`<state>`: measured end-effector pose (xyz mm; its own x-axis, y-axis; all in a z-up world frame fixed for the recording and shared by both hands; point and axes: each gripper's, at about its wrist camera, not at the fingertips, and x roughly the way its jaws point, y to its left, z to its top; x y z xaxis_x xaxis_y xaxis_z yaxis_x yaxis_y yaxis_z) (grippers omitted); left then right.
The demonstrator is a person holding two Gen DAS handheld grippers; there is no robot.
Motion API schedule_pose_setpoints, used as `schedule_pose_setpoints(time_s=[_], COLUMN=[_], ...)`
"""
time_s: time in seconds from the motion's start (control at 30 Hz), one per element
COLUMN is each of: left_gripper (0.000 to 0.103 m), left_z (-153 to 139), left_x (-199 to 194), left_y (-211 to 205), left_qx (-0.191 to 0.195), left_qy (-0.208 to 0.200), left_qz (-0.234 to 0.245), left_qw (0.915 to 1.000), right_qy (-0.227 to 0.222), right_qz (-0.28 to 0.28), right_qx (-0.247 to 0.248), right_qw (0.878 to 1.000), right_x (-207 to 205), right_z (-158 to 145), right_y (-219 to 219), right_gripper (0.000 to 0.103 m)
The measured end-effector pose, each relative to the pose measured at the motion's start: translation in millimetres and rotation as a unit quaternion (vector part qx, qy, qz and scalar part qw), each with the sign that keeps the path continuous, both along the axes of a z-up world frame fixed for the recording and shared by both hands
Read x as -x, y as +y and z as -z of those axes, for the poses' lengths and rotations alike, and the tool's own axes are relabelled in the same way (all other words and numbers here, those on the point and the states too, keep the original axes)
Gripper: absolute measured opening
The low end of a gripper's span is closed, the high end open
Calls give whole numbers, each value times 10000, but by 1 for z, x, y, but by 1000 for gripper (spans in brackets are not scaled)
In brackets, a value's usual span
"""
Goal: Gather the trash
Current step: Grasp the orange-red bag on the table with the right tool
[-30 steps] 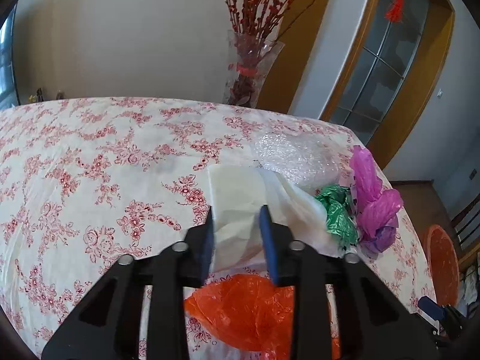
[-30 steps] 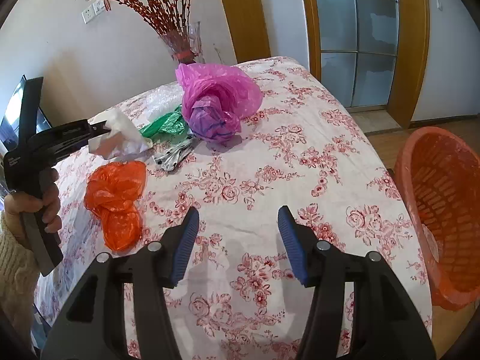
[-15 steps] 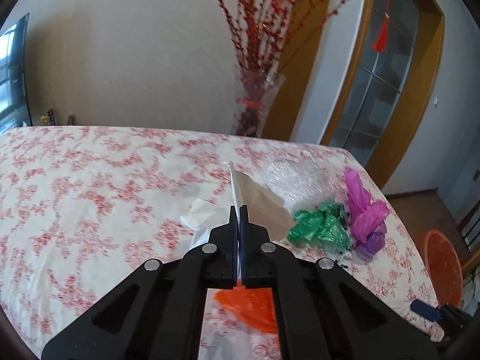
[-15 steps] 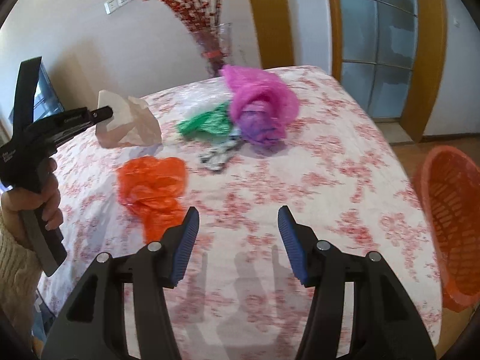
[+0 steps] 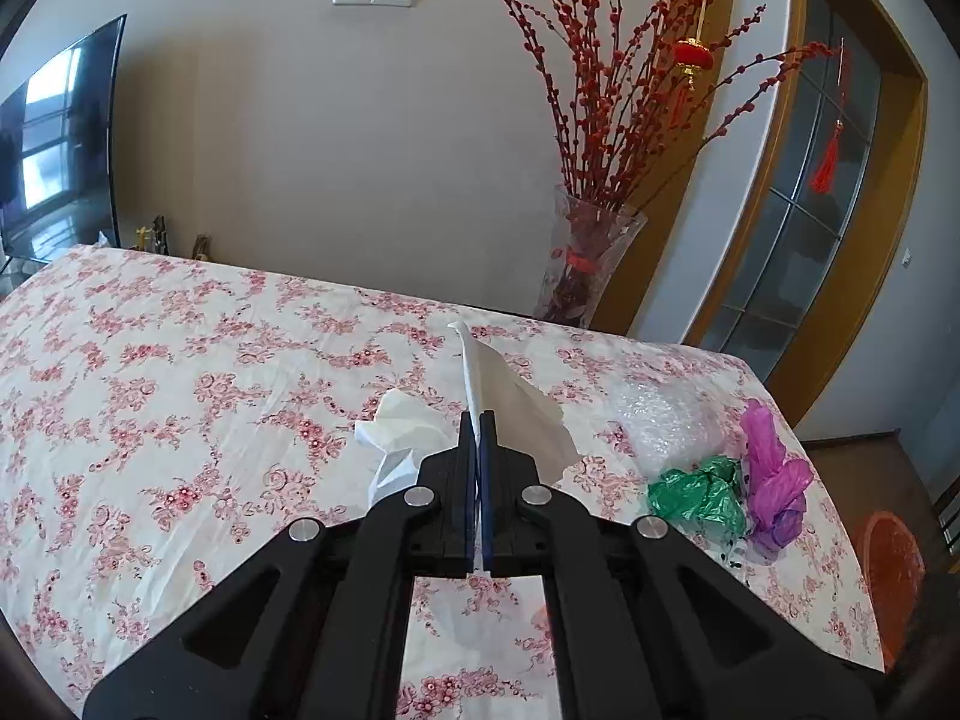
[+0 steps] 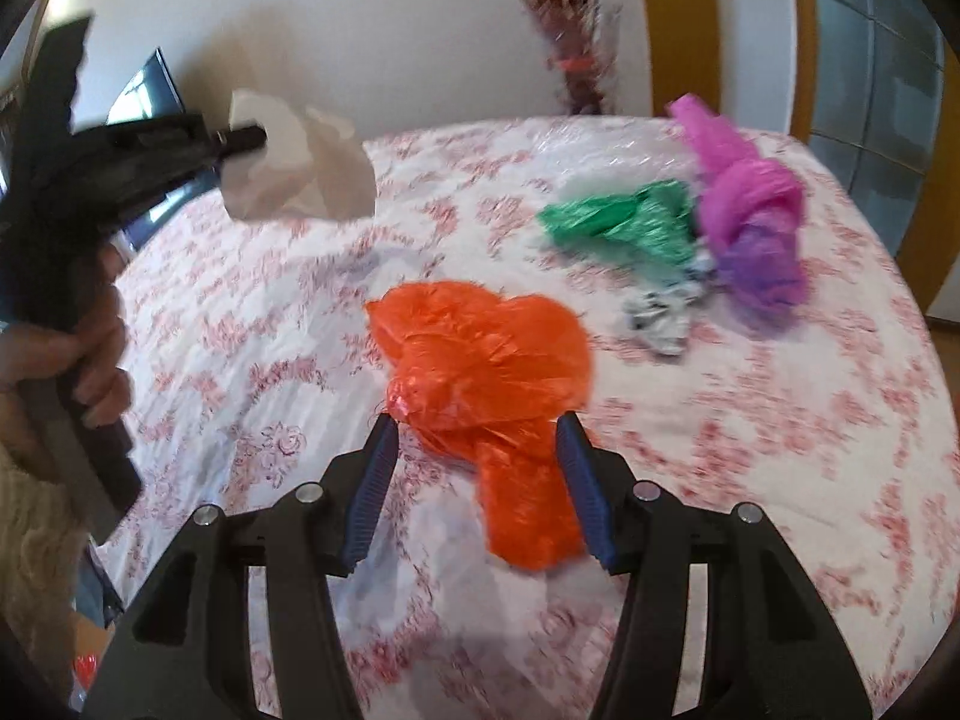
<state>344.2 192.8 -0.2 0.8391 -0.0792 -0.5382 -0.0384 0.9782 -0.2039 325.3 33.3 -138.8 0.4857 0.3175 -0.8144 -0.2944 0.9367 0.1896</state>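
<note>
My left gripper [image 5: 478, 420] is shut on a white crumpled paper [image 5: 516, 414] and holds it above the floral tablecloth [image 5: 180, 372]. The right wrist view shows the same gripper [image 6: 246, 138] with the paper [image 6: 300, 186] hanging in the air at upper left. My right gripper [image 6: 477, 426] is open, pointing down over an orange plastic bag [image 6: 480, 348] that lies between its blue pads without being pressed. A green bag [image 6: 624, 225], a pink-purple bag [image 6: 750, 222] and a crumpled black-and-white wrapper [image 6: 660, 318] lie further right.
Bubble wrap [image 5: 660, 420] rests behind the green bag [image 5: 696, 495]. A glass vase [image 5: 582, 264] with red branches stands at the table's far edge. An orange basket [image 5: 888, 564] sits on the floor beyond the right edge. A hand [image 6: 90, 354] grips the left tool.
My left gripper closed on the white paper and lifted it off the table. My right gripper swept left across the table until the orange bag lay between its open pads.
</note>
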Motion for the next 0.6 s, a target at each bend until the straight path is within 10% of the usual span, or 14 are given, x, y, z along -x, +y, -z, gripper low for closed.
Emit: schedule_pose_setpoints(time_s=[0.17, 0.6], left_gripper=[0, 0], left_z=[1, -10], left_x=[3, 26], left_y=[-6, -76], left_qx=[11, 196], left_qy=[27, -86], left_qz=[67, 783], left_qw=[10000, 9967], right_qy=[11, -588], right_qz=[-30, 1052], right_qx=[229, -225], right_qw=[9997, 9925], right_x=[1, 46], right_z=[8, -37], right_y=[-2, -111], right_gripper=[11, 9])
